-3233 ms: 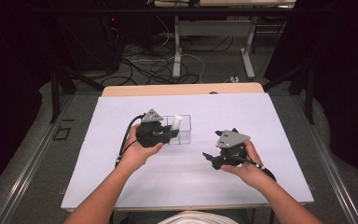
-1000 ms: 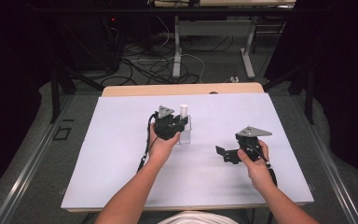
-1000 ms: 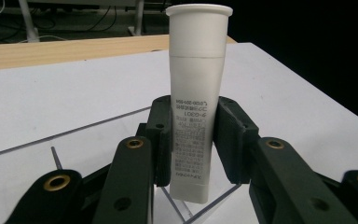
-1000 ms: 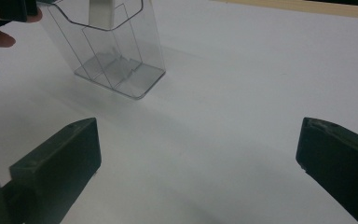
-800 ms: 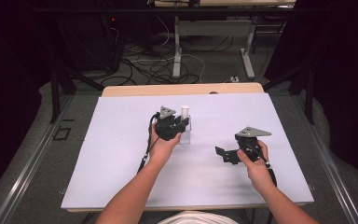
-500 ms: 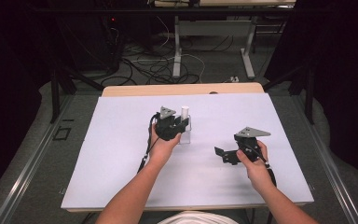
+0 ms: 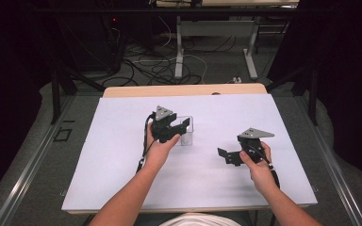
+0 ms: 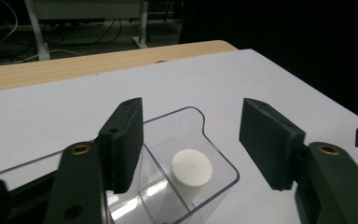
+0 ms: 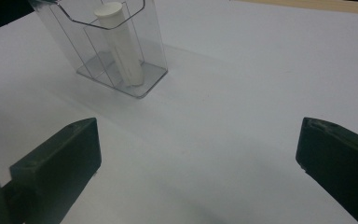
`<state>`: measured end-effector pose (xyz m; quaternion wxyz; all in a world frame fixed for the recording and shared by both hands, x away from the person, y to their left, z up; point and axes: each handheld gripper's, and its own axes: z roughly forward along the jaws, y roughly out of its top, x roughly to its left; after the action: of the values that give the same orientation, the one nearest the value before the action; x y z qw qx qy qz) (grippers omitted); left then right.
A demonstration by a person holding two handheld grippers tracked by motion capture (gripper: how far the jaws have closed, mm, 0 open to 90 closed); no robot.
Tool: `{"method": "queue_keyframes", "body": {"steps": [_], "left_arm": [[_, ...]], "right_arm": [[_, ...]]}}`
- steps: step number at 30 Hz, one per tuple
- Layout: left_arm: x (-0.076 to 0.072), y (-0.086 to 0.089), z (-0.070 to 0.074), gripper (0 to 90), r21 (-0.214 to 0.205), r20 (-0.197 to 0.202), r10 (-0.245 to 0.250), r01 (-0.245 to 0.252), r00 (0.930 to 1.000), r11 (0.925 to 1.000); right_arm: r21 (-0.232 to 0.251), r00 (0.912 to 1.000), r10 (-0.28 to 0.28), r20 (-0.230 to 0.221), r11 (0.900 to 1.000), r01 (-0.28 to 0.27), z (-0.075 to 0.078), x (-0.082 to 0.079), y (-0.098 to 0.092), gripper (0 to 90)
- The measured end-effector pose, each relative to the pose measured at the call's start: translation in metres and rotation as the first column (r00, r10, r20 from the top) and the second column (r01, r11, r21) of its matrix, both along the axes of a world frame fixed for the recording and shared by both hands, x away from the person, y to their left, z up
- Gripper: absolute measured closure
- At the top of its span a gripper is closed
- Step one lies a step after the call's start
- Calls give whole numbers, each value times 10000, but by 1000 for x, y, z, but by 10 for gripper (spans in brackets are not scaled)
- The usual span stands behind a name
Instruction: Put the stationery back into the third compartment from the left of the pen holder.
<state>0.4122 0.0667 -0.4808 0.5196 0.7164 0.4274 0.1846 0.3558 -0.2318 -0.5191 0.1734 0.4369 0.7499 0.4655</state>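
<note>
Now the left tongs (image 8: 191, 149), jaws just opened, stand over the clear plastic compartment box (image 8: 214, 161) holding a white cylinder (image 8: 192, 169); the right tongs (image 9: 198, 172) gape wide over bare white worktop (image 9: 261, 93).

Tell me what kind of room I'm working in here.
Probably a lab or recording workshop, not a home: a white-covered table on a wooden top, cables tangled on the floor behind it, metal desk legs and dark curtains around. On the table stands a clear plastic container.

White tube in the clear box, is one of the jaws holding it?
No. The white tube stands loose in the clear box. The left gripper has just been opening its jaws above it, nothing between them; the right gripper is open, holding nothing.
</note>
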Motion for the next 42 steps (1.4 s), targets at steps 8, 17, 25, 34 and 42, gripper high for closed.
{"method": "queue_keyframes", "body": {"steps": [8, 17, 25, 34, 42], "left_arm": [[-6, 20, 21, 311, -204, 249, -251, 256, 9994, 9995], [-19, 47, 43, 235, -354, -110, -34, 30, 9999, 9994], [-33, 77, 45, 58, -220, -323, 355, -362, 9988, 9991], [-45, 114, 28, 2, -195, -522, 1176, -1188, 9917, 9927], [-56, 151, 7, 1, -236, -817, 1858, -1883, 9792, 9818]], "right_arm": [[-5, 9999, -61, 83, 10000, 61, 1, 1, -2, 0], [142, 9999, -156, 39, 9998, 155, 2, 1, -5, 0], [30, 9996, -255, 132, 9997, 255, 3, 2, -5, 0], [-28, 9991, -402, 133, 9992, 403, 4, 3, -8, 0], [-142, 9989, -436, 171, 9989, 439, 4, 4, -8, 0]]}}
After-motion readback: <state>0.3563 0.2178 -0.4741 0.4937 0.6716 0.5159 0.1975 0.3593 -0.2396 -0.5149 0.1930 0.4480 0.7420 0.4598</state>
